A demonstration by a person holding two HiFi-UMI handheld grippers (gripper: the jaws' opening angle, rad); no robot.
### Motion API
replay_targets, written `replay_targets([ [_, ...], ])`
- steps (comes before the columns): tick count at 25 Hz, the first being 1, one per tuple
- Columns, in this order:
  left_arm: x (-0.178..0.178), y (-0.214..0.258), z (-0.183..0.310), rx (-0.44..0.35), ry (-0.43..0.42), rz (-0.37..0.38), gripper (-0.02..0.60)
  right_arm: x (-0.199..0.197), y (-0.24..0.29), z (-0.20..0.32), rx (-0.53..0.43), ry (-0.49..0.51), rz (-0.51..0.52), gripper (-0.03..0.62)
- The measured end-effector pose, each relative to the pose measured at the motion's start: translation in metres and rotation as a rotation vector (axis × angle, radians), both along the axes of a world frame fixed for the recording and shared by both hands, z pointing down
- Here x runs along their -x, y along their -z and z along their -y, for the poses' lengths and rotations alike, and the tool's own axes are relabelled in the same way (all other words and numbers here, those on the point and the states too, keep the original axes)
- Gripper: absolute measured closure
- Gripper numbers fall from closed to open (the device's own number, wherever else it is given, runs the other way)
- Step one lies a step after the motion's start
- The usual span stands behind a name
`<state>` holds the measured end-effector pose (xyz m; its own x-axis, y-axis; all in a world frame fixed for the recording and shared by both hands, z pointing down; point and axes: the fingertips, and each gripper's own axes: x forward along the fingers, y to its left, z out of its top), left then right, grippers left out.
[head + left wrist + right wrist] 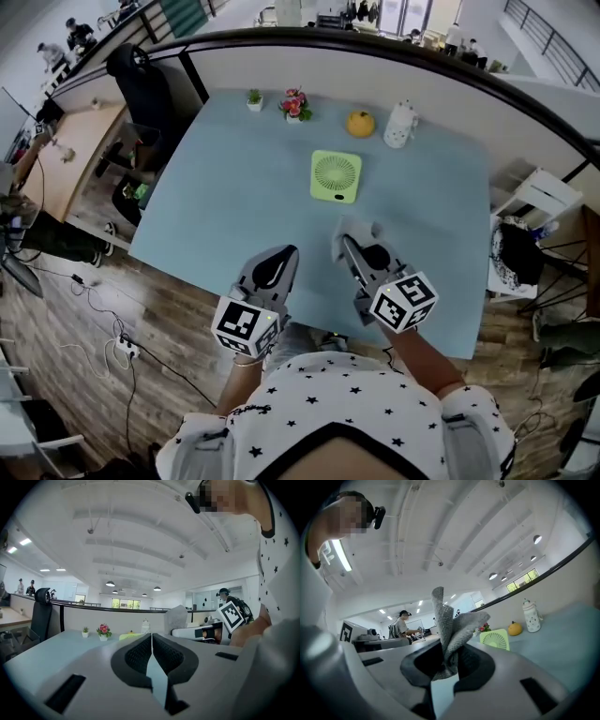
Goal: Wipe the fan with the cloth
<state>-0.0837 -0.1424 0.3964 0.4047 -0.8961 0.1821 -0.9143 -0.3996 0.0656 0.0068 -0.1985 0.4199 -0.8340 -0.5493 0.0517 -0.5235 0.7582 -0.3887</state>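
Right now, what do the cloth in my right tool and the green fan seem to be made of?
Cloth: grey woven or knitted fabric, possibly microfibre. A fine mesh texture shows, and it folds limply above the right tool.
Fan: probably moulded plastic, pale green with a matte finish. Its thin radial grille looks rigid and uniform.

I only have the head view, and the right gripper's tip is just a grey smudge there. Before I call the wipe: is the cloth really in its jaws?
Observer: Yes. The right gripper view shows the right gripper shut on the cloth, a grey knit bunch sticking out past the jaws.
Operator: And the left one, is it carrying anything?
Observer: No. In its own view the left gripper has its jaws together with nothing between them.
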Motion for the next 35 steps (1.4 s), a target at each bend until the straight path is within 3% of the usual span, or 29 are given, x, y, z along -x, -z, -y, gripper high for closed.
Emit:
replay_targets([
  [14, 0.046, -0.005, 0.079, 0.021, -0.115, -0.009, 0.549, 0.038, -0.013, 0.072, 0.025, -0.131, -0.044, 0.545],
  [35, 0.117, -0.048, 0.132, 0.116, -0.112, -0.069, 0.549, 0.106, -0.083, 0.176, 0.09, -0.246, -0.31, 0.545],
])
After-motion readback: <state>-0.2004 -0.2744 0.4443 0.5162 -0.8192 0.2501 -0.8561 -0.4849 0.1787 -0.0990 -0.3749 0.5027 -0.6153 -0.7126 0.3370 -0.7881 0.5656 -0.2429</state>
